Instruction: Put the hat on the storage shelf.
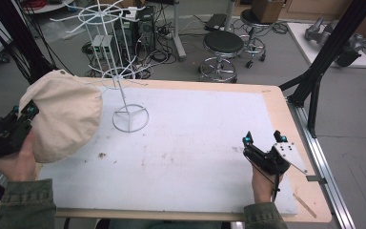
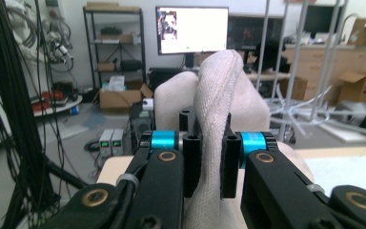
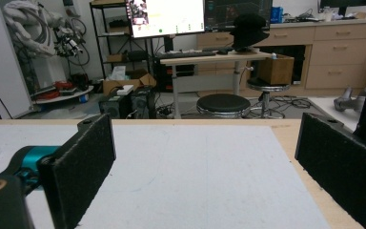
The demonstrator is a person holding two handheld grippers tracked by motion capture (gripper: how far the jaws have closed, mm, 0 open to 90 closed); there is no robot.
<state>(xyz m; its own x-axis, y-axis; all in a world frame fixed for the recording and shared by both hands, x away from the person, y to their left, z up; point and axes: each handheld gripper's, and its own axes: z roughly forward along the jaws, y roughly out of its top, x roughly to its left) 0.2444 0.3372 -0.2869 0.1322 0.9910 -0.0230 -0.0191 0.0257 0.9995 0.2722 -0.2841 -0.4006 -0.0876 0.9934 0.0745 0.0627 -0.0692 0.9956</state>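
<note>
High view puts the left gripper (image 1: 23,114) at the table's left edge, clenched on a fold of a beige cap (image 1: 64,114) that is lifted off the white mat (image 1: 195,143), its crown ballooning toward the white wire rack (image 1: 124,71) just beside it. Left gripper view confirms the grasp: the two black jaws pinch a ridge of the cap's (image 2: 217,124) cloth between them, the fabric bunched and rising above the pads. The right gripper (image 1: 263,140) rests low at the mat's right side, well apart from the cap, and right gripper view shows its jaws spread wide with nothing but bare mat (image 3: 195,176) between them.

The work in hand looks like hanging the cap on one of the rack's arms, and several things could spoil that. The hold is on a narrow pleat of soft cloth, so a quick swing could let the fabric slide out and drop the cap. The rack stands on a thin ring base (image 1: 130,118) with a slender stem; if the cap's bulk brushes or snags an arm sideways, the whole rack could tip or skid. The cap also hides part of the rack from above, so judging which prong it meets is likely to be hard.
</note>
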